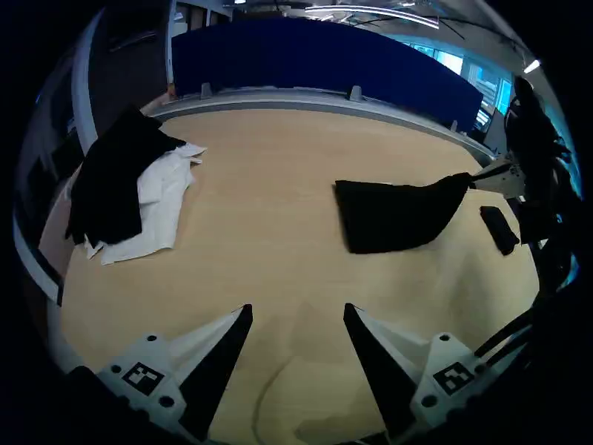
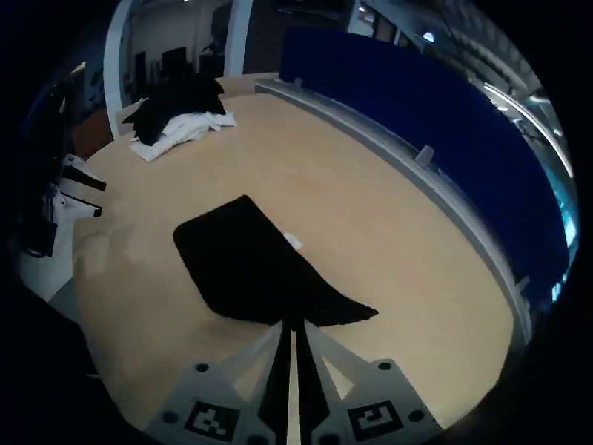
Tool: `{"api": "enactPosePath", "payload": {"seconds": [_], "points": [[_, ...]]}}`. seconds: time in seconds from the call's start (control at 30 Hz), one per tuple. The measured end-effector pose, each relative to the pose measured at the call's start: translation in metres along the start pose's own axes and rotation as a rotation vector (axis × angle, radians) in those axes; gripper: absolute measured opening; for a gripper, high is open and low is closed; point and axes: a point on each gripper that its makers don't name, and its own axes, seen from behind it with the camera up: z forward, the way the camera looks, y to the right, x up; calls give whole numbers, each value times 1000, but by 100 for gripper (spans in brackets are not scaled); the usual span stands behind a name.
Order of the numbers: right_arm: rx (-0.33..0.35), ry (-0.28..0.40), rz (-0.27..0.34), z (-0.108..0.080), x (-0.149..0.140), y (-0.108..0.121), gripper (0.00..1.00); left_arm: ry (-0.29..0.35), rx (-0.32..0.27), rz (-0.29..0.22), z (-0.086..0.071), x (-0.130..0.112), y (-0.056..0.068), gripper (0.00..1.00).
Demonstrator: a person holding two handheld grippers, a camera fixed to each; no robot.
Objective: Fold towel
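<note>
Left gripper view: the left gripper (image 1: 297, 306) hangs above the bare front part of the pale wooden tabletop (image 1: 282, 170), its two fingers spread wide with nothing between them. The black cloth towel (image 1: 393, 215) lies flat on the table, well ahead of this gripper and to its right, apart from it. One corner of the towel is drawn out to a point towards the right gripper (image 1: 474, 178), which meets it at the tip. A small black oblong object (image 1: 498, 228) rests just beyond that corner. A heap of black and white cloths (image 1: 126, 193) sits at the far left, and a dark blue partition screen (image 1: 319, 59) runs along the far edge.

Right gripper view: the right gripper (image 2: 294, 330) has its fingers pressed nearly together on the near corner of the towel (image 2: 252, 267), which spreads away from the fingertips across the tabletop (image 2: 370, 222). The left gripper (image 2: 100, 199) stands off to the left, clear of the towel.
</note>
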Motion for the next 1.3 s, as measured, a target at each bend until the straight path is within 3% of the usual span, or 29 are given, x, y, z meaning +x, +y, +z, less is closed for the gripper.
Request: {"api": "enactPosePath", "payload": {"seconds": [0.3, 0.63, 0.97, 1.3], "points": [[3, 15, -56, 0, 28, -9, 4, 3, -4, -17, -9, -5, -1, 91], [46, 7, -122, 14, 46, -30, 4, 21, -5, -38, -22, -1, -6, 91], [150, -7, -207, 56, 76, -86, 4, 59, 38, -61, -48, 8, -24, 91], [268, -73, -218, 118, 62, -151, 4, 79, 51, -134, -63, 0, -33, 91]]}}
